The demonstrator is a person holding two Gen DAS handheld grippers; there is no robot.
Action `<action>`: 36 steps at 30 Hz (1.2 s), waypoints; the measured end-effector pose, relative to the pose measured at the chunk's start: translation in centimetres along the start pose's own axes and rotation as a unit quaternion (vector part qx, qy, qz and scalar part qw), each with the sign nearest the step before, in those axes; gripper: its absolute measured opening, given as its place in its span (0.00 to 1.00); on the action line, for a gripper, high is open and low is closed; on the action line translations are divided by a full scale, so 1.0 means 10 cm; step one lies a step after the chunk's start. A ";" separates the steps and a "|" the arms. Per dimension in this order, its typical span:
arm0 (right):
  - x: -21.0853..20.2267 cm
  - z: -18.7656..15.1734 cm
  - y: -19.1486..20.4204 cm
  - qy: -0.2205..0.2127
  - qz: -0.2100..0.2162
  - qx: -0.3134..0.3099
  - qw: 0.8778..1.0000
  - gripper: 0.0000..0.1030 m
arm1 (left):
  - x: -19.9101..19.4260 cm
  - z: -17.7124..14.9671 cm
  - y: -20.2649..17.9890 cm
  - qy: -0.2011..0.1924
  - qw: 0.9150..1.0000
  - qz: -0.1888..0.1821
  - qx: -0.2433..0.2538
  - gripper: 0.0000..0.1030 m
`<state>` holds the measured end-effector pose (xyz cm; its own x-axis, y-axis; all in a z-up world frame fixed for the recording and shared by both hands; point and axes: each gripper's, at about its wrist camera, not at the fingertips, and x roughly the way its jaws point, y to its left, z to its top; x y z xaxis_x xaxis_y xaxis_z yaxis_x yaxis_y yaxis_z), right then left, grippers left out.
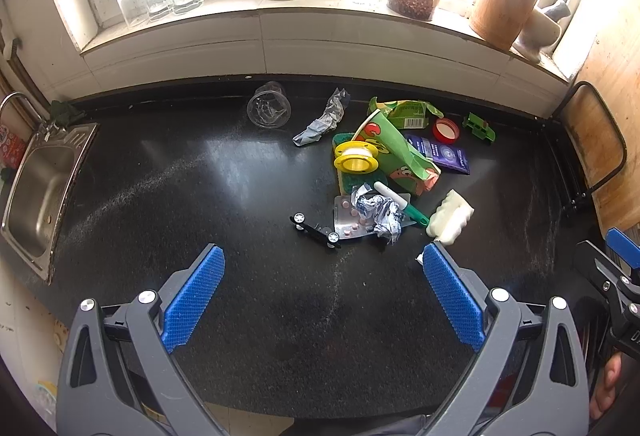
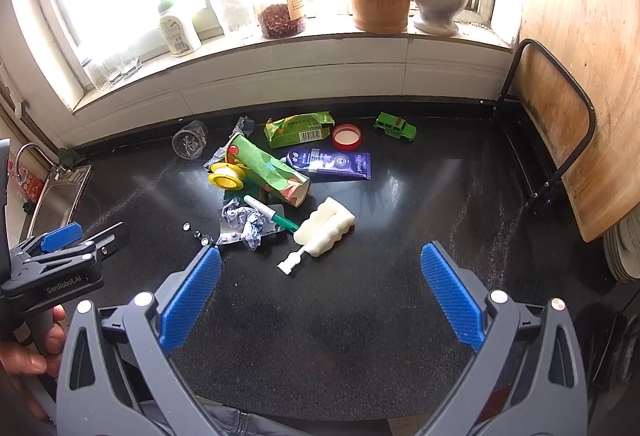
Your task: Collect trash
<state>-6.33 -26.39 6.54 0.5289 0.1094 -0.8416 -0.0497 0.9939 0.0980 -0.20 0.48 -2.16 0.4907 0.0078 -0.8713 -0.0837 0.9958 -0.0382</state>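
Note:
A pile of trash lies on the black counter (image 1: 180, 176): a green paper cup (image 1: 394, 152) (image 2: 272, 168), a yellow tape spool (image 1: 356, 158) (image 2: 227, 176), a crumpled wrapper (image 1: 378, 214) (image 2: 248, 222) on a pill blister (image 1: 348, 224), a torn green carton (image 1: 408, 112) (image 2: 298, 130), a purple tube (image 1: 440, 152) (image 2: 332, 162), a red lid (image 1: 446, 129) (image 2: 346, 136) and a white sponge brush (image 1: 450, 216) (image 2: 324, 226). My left gripper (image 1: 322, 268) and right gripper (image 2: 320, 268) are open, empty and short of the pile.
A clear plastic cup (image 1: 269, 109) and a crumpled grey rag (image 1: 324, 118) lie near the back wall. A green toy car (image 2: 395, 126) stands at the back right. A steel sink (image 1: 40, 188) is at the left. A cutting board in a rack (image 2: 560, 140) stands at the right.

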 end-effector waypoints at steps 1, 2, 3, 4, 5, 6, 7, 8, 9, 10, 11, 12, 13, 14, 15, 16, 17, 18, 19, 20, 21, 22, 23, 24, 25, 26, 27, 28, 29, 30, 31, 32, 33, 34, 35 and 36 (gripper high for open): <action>0.00 0.00 0.00 0.001 0.000 0.001 1.000 0.95 | 0.00 0.00 0.00 0.001 1.000 0.000 0.000 0.94; 0.00 0.00 0.00 0.001 0.000 0.001 1.000 0.95 | 0.00 0.00 0.00 0.000 1.000 0.000 0.000 0.94; 0.00 0.00 0.00 0.001 0.000 0.000 1.000 0.95 | 0.00 0.00 0.00 0.001 1.000 0.000 0.000 0.94; 0.00 0.00 0.00 0.001 0.000 0.000 1.000 0.95 | 0.00 0.00 0.00 0.000 1.000 0.000 0.000 0.94; 0.00 0.00 0.00 0.001 0.001 0.000 1.000 0.95 | 0.00 0.00 0.00 0.001 1.000 0.000 0.000 0.94; 0.01 0.01 0.00 0.001 0.001 0.000 1.000 0.95 | 0.00 0.00 0.00 0.001 1.000 0.000 0.000 0.94; 0.01 0.00 0.00 0.001 0.001 0.000 1.000 0.95 | 0.01 0.01 0.00 0.001 1.000 0.000 0.000 0.94; 0.01 0.00 0.00 0.001 0.001 0.000 1.000 0.95 | 0.01 0.01 0.00 0.002 1.000 0.000 -0.001 0.94; 0.01 0.01 0.01 0.001 0.001 -0.001 1.000 0.95 | 0.01 0.02 0.00 0.002 1.000 0.001 -0.001 0.94; 0.01 0.00 0.01 0.002 0.001 -0.001 1.000 0.95 | 0.02 0.04 0.00 0.004 1.000 0.001 -0.001 0.94; 0.02 0.02 0.01 0.003 0.001 -0.001 1.000 0.95 | 0.02 0.06 0.00 0.005 1.000 0.001 -0.001 0.94; 0.02 0.01 0.01 0.003 0.001 -0.001 1.000 0.95 | 0.02 0.06 0.00 0.005 1.000 0.001 -0.001 0.94; 0.02 0.03 0.02 0.003 0.002 -0.002 1.000 0.95 | 0.03 0.06 0.00 0.006 1.000 0.001 -0.002 0.94; 0.03 0.03 0.02 0.003 0.002 -0.002 1.000 0.95 | 0.03 0.06 0.00 0.006 1.000 0.001 -0.003 0.94; 0.03 0.04 0.03 0.003 0.002 -0.002 1.000 0.95 | 0.03 0.07 0.01 0.006 1.000 0.001 -0.003 0.94; 0.04 0.04 0.03 0.003 0.002 -0.002 1.000 0.95 | 0.04 0.08 0.01 0.007 1.000 0.001 -0.003 0.94; 0.05 0.04 0.03 0.004 0.002 -0.002 1.000 0.95 | 0.04 0.08 0.01 0.008 1.000 0.001 -0.004 0.94; 0.06 0.05 0.03 0.006 0.003 -0.002 1.000 0.95 | 0.05 0.08 0.02 0.009 1.000 0.000 -0.005 0.94; 0.07 0.05 0.03 0.006 0.003 -0.002 1.000 0.95 | 0.06 0.09 0.02 0.011 1.000 -0.001 -0.006 0.94; 0.08 0.06 0.03 0.007 0.003 -0.002 1.000 0.95 | 0.07 0.10 0.02 0.013 1.000 -0.003 -0.007 0.94; 0.10 0.06 0.02 0.008 0.003 -0.001 1.000 0.95 | 0.09 0.11 0.03 0.015 1.000 -0.004 -0.008 0.94; 0.11 0.08 0.01 0.009 0.004 -0.001 1.000 0.95 | 0.10 0.12 0.03 0.017 1.000 -0.006 -0.010 0.94; 0.13 0.08 0.00 0.009 0.004 -0.001 1.000 0.95 | 0.12 0.13 0.04 0.020 1.000 -0.008 -0.012 0.94; 0.16 0.09 -0.01 0.008 0.004 -0.001 1.000 0.95 | 0.16 0.13 0.04 0.024 1.000 -0.008 -0.015 0.94; 0.19 0.10 -0.02 0.009 0.004 -0.001 1.000 0.95 | 0.19 0.13 0.05 0.026 1.000 -0.008 -0.017 0.94; 0.24 0.10 -0.03 0.010 0.005 -0.002 1.000 0.95 | 0.22 0.14 0.05 0.026 0.999 -0.007 -0.017 0.94; 0.30 0.11 -0.04 0.011 0.005 -0.003 1.000 0.95 | 0.25 0.14 0.05 0.028 0.999 -0.004 -0.016 0.94; 0.36 0.11 -0.06 0.015 0.005 -0.003 1.000 0.95 | 0.29 0.14 0.05 0.030 0.999 -0.001 -0.016 0.94; 0.43 0.11 -0.08 0.020 0.005 -0.003 1.000 0.95 | 0.34 0.14 0.06 0.032 0.999 0.003 -0.016 0.94; 0.52 0.11 -0.09 0.025 0.004 -0.002 1.000 0.95 | 0.40 0.14 0.07 0.035 0.999 0.007 -0.018 0.94; 0.60 0.11 -0.10 0.028 0.004 -0.002 1.000 0.95 | 0.45 0.14 0.08 0.039 0.999 0.009 -0.020 0.94; 0.68 0.11 -0.12 0.031 0.002 -0.002 1.000 0.95 | 0.51 0.14 0.10 0.043 0.999 0.011 -0.024 0.94; 0.79 0.11 -0.13 0.037 0.000 -0.003 0.999 0.95 | 0.59 0.14 0.11 0.047 0.998 0.015 -0.028 0.93; 0.89 0.10 -0.14 0.042 -0.001 -0.003 0.999 0.95 | 0.67 0.13 0.13 0.050 0.998 0.019 -0.033 0.93; 0.98 0.09 -0.15 0.046 -0.001 -0.003 0.999 0.95 | 0.75 0.12 0.15 0.053 0.998 0.021 -0.038 0.93; 1.08 0.07 -0.16 0.050 -0.001 -0.004 0.999 0.95 | 0.85 0.11 0.17 0.057 0.997 0.025 -0.047 0.93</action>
<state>0.05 -26.81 -2.30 0.4422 0.1066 -0.8906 -0.0549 0.9943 0.0918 4.80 2.29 -9.02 0.3818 0.0413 -0.9233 -0.1885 0.9815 -0.0340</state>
